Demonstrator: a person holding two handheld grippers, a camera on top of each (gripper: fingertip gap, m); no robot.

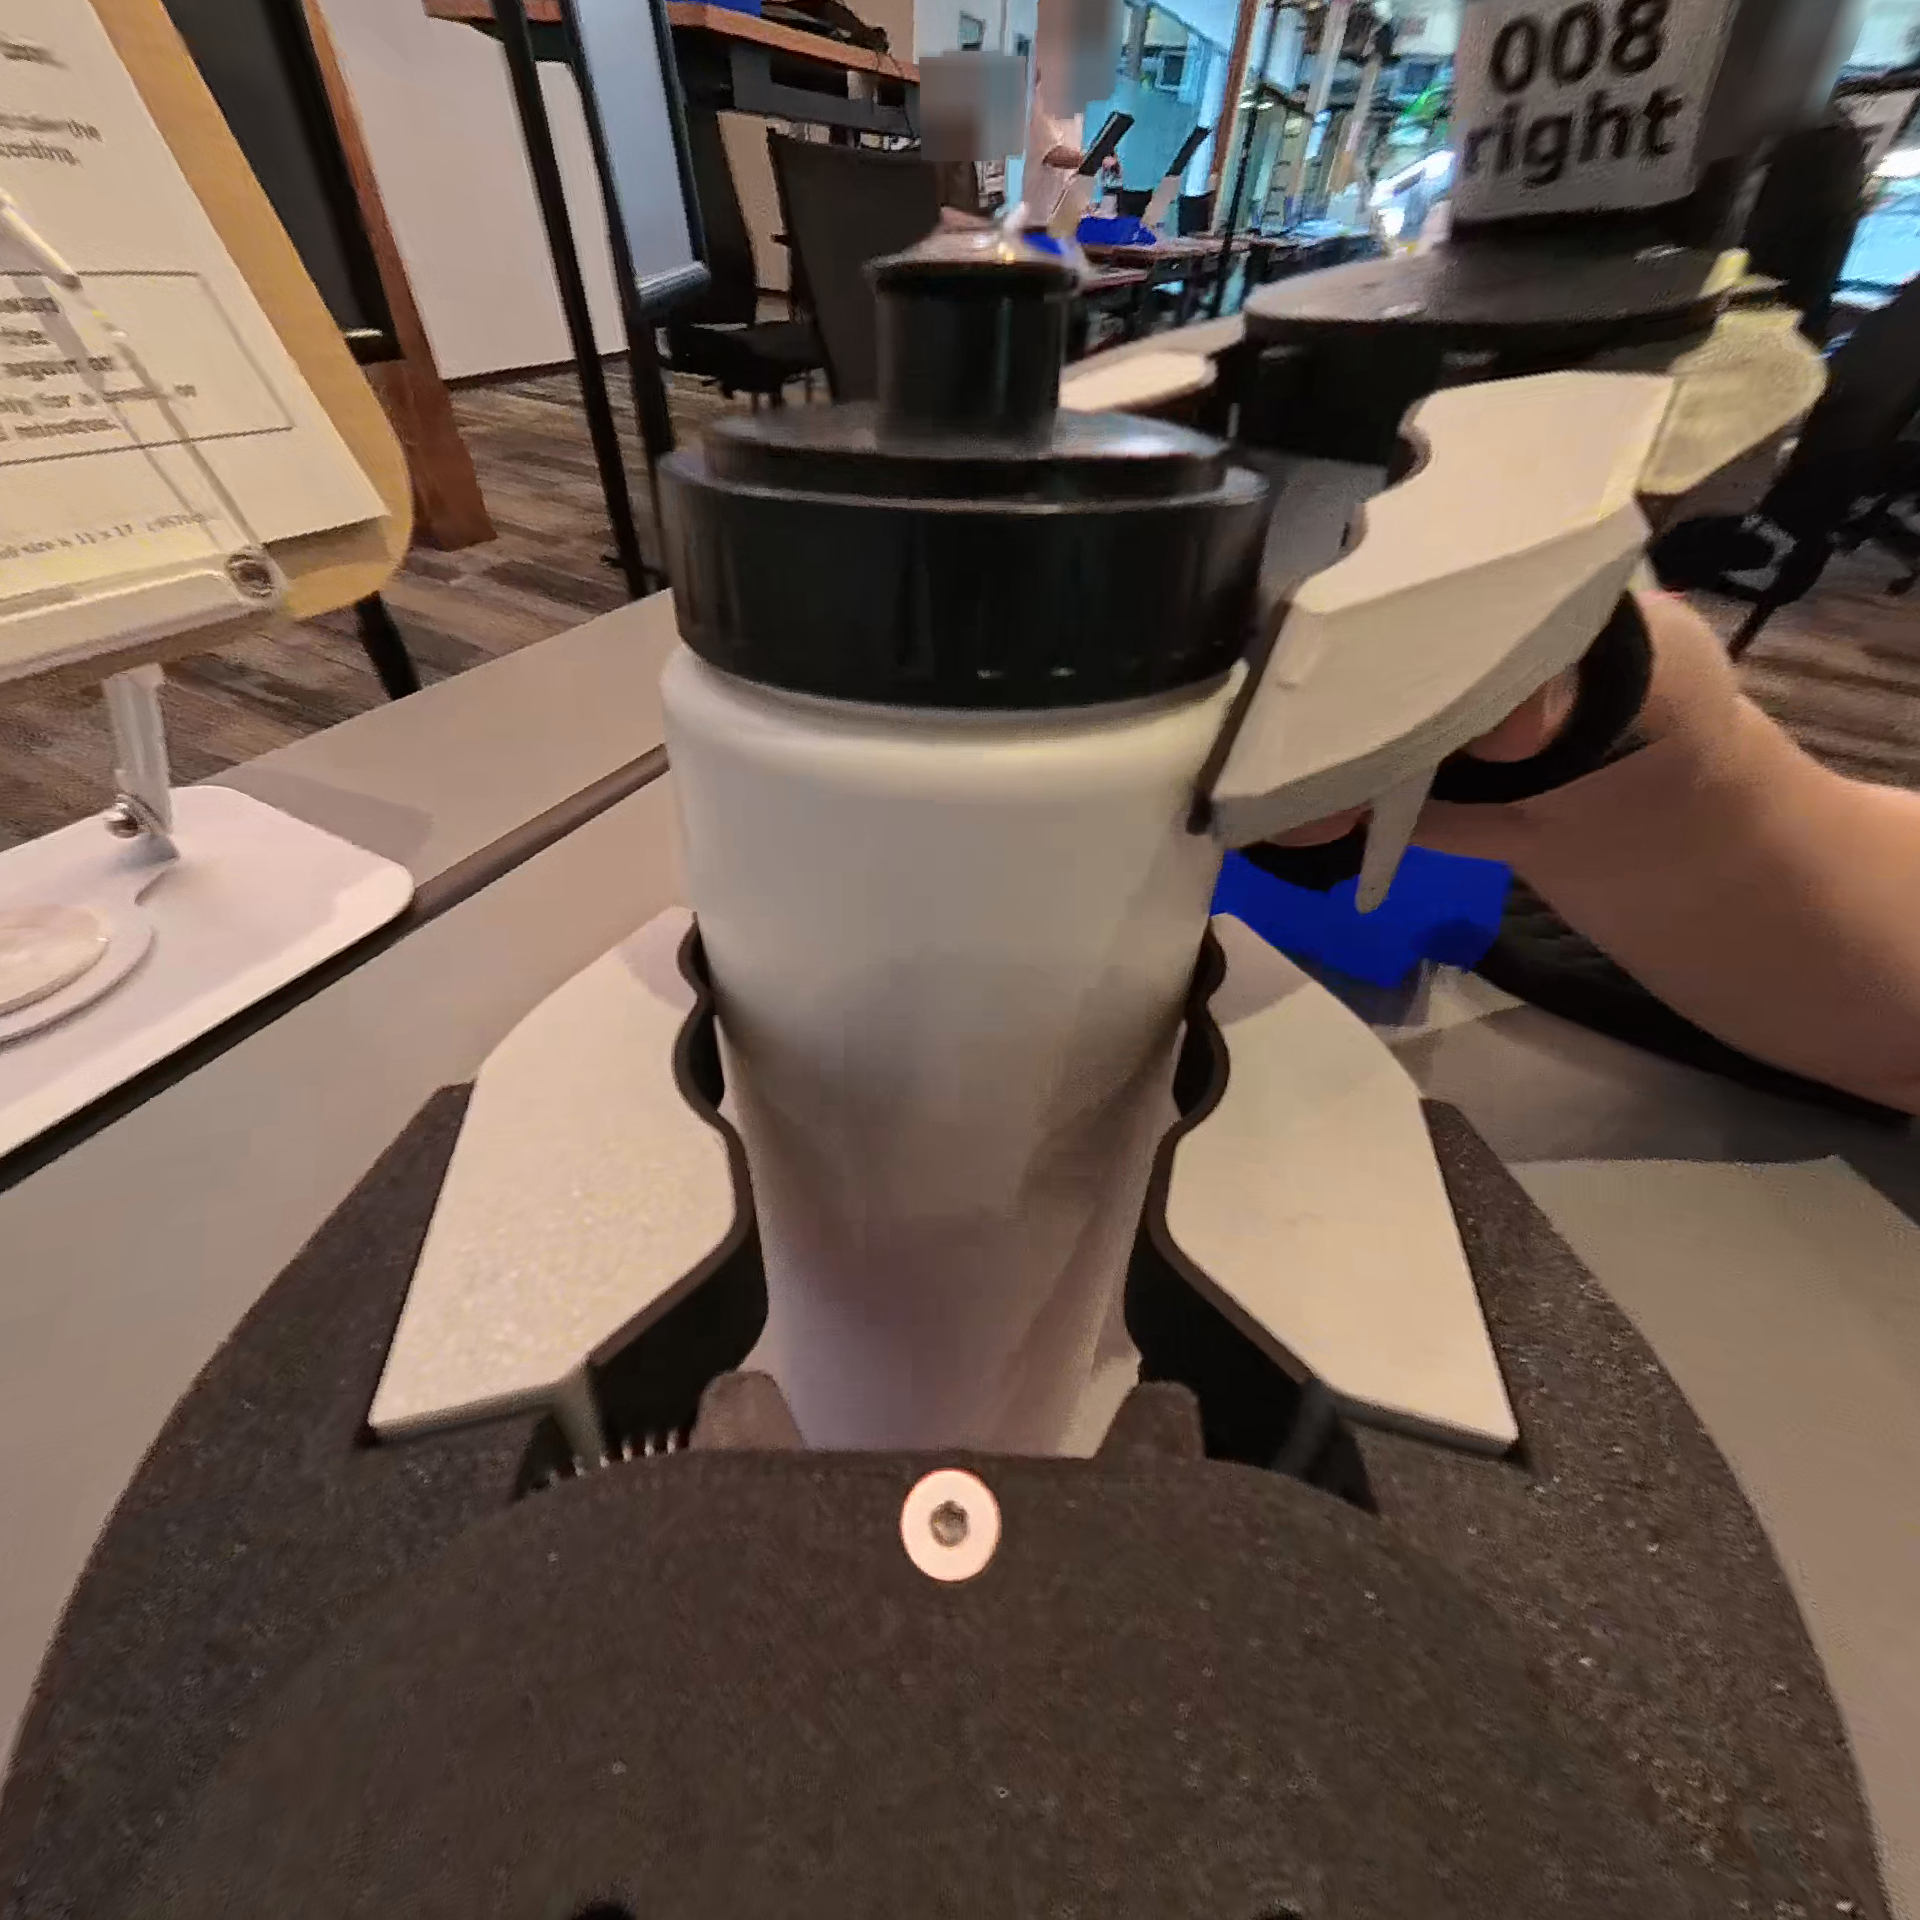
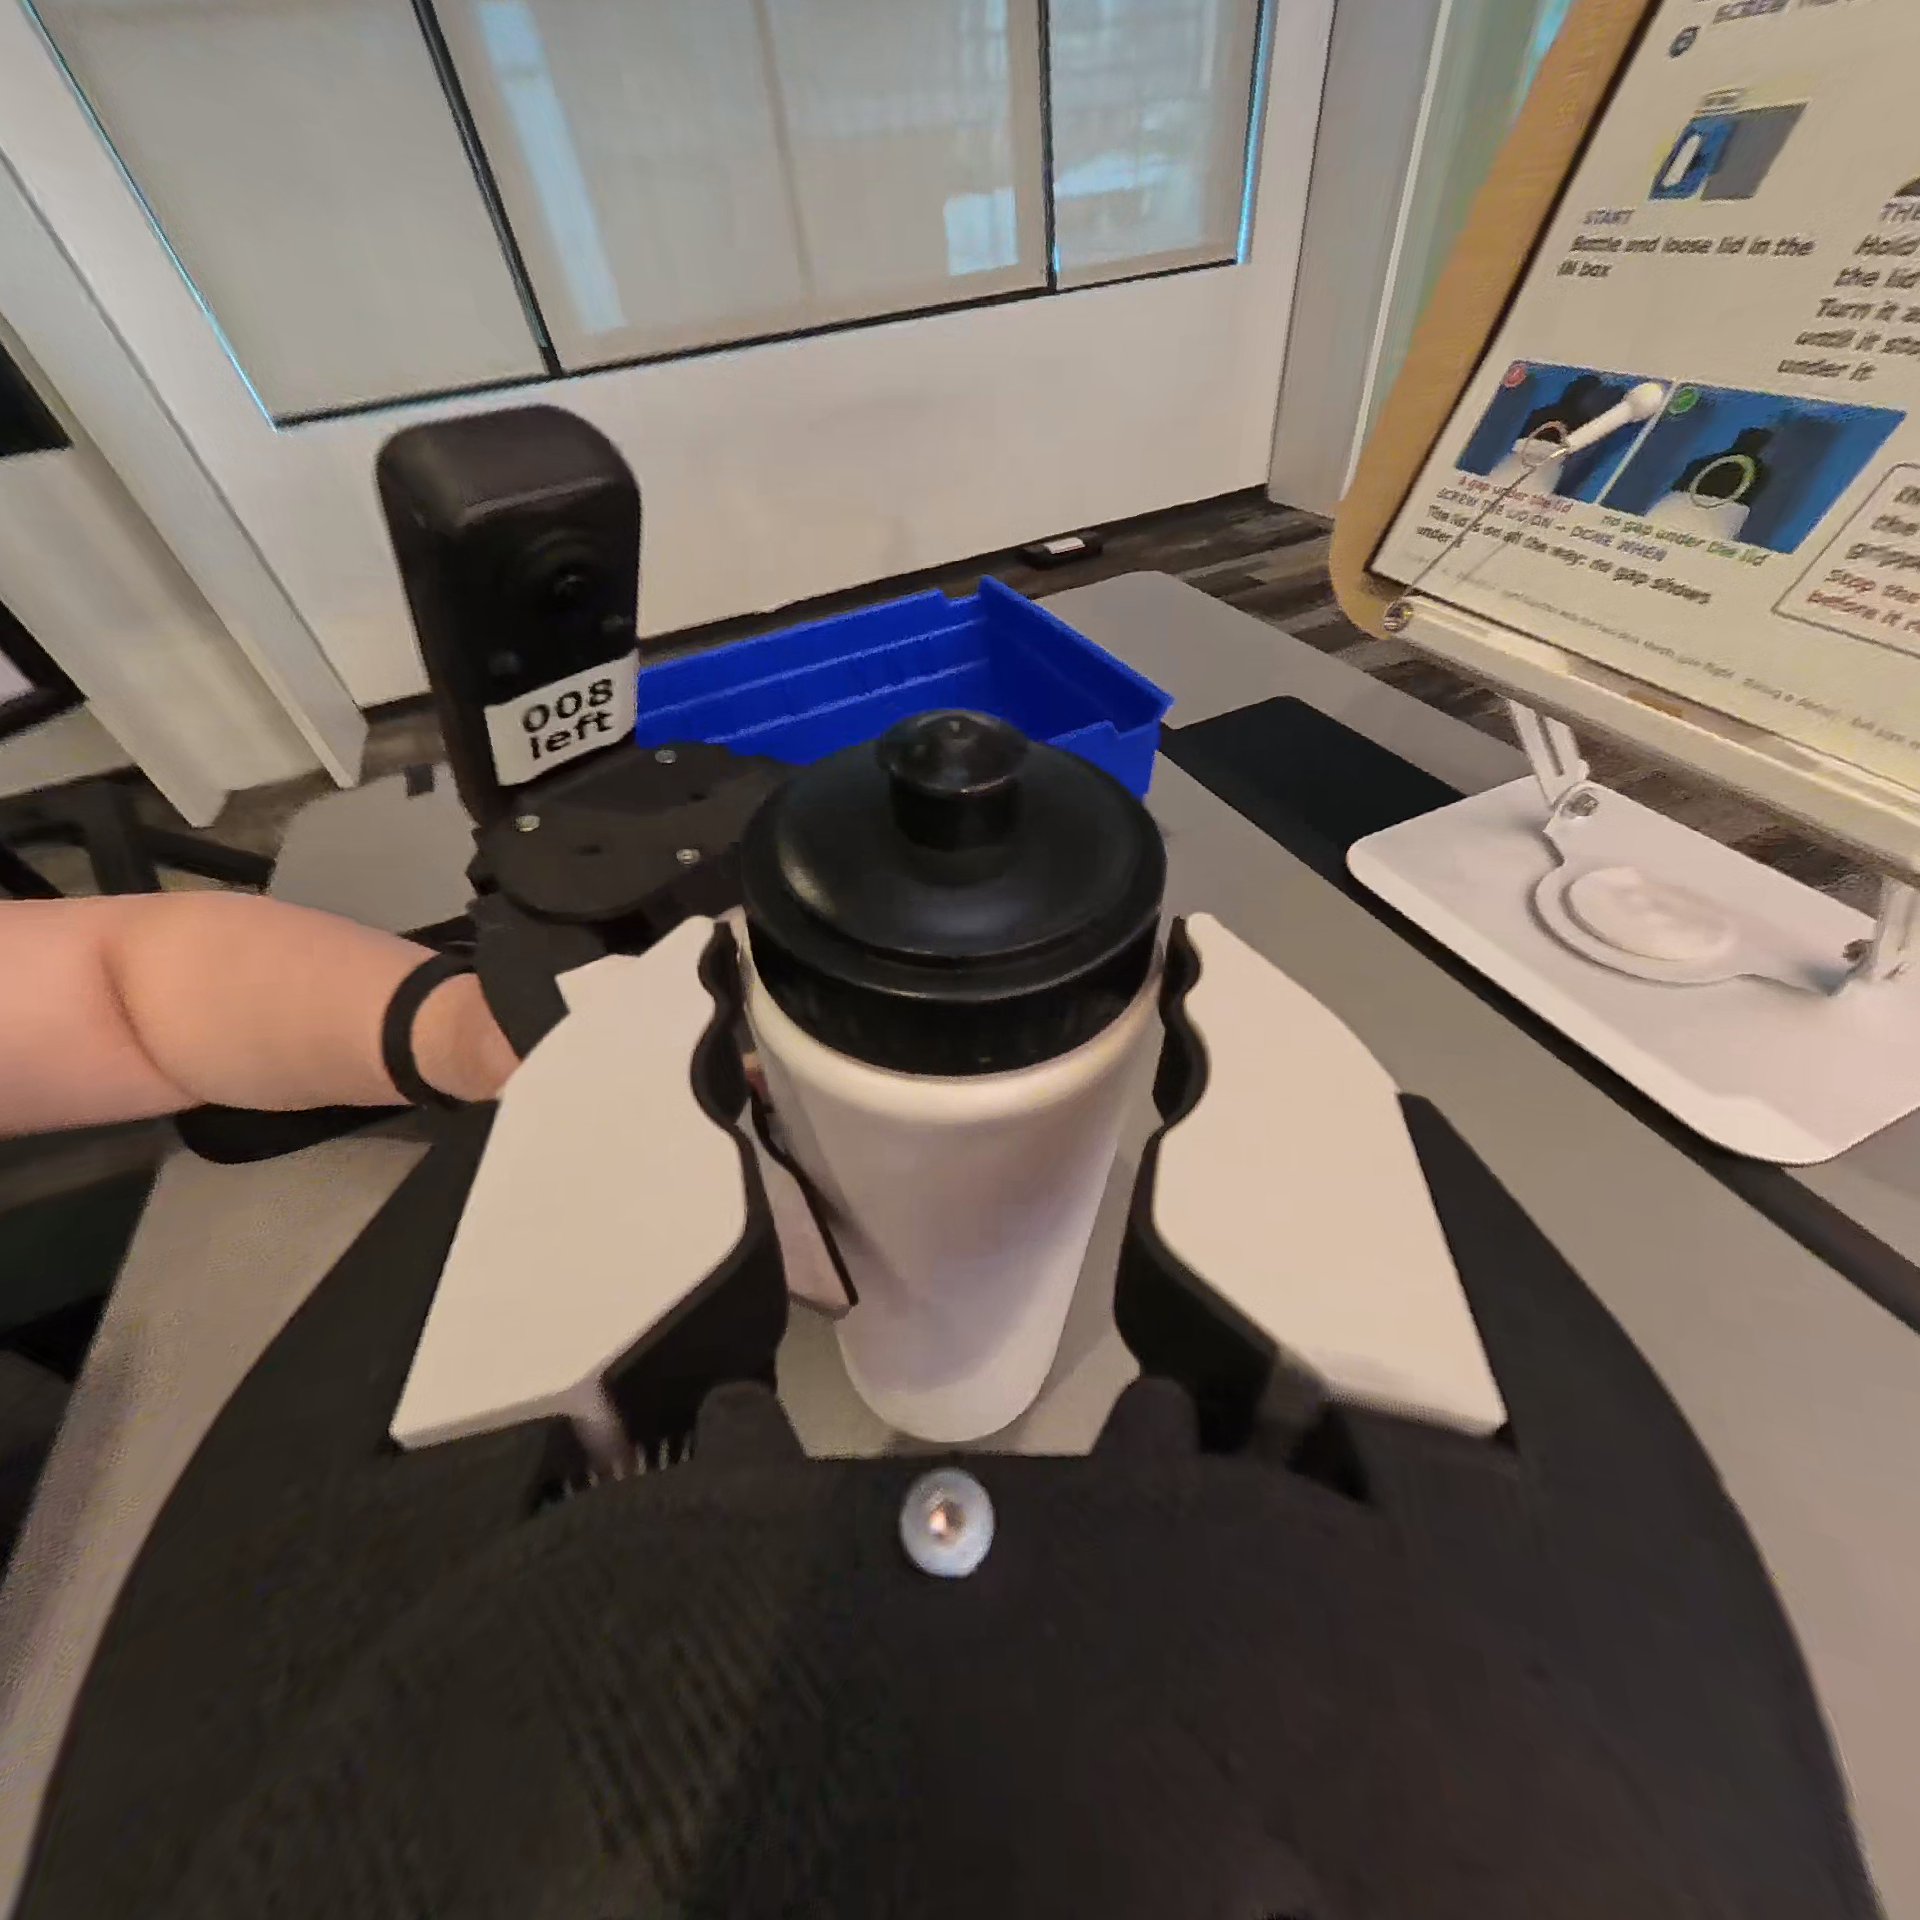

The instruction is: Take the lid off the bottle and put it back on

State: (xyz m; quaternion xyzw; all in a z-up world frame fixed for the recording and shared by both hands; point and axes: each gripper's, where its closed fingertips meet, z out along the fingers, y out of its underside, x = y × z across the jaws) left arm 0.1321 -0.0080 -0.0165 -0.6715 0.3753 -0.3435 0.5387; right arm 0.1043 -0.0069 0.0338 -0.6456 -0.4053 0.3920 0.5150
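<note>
While the white bottle (image 1: 935, 935) stands upright on the grey desk (image 1: 260, 1195), the left hand-held gripper (image 1: 948, 997) is clamped on its body, one finger pressed to each side. The black lid (image 2: 951, 894) sits on the bottle's neck, and the right hand-held gripper (image 2: 951, 997) has its fingers at either side of the lid's ribbed rim; whether they press it I cannot tell. A blue bin (image 2: 904, 675) lies on the desk behind the bottle, and an instruction board on a white stand (image 2: 1662, 935) sits off to one side.
</note>
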